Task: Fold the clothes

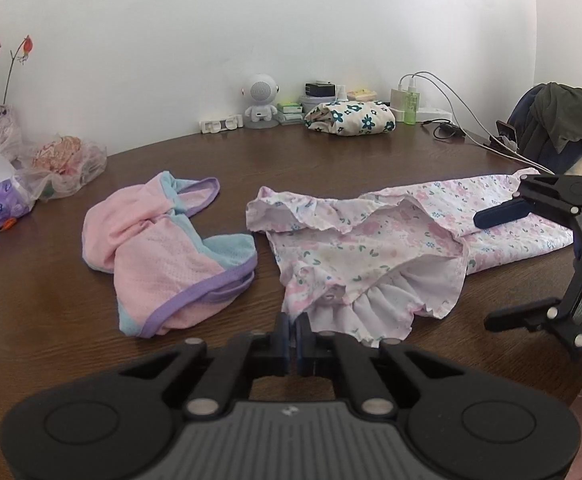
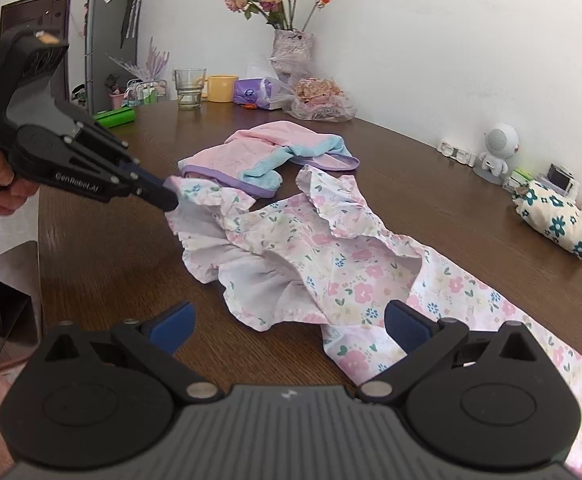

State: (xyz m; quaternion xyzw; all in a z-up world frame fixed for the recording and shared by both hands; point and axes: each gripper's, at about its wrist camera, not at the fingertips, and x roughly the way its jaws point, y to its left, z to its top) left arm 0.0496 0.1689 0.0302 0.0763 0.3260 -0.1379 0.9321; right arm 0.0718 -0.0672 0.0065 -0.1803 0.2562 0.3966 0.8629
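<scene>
Premises present as a lived-in home: wooden counter [image 2: 103,248] bearing vase of dried roses [image 2: 293,46] at 12 o'clock, drinking glass [image 2: 189,88], yellow mug [image 2: 221,88], refrigerator [image 2: 111,36] at 10 o'clock.

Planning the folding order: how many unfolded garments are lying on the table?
2: the floral dress spread across the middle, and the pink top lying beyond it. The bundle by the wall looks already folded.

A rumpled floral dress [image 1: 375,256] sprawls on the table beside a crumpled pink-and-blue garment [image 1: 163,256].
</scene>
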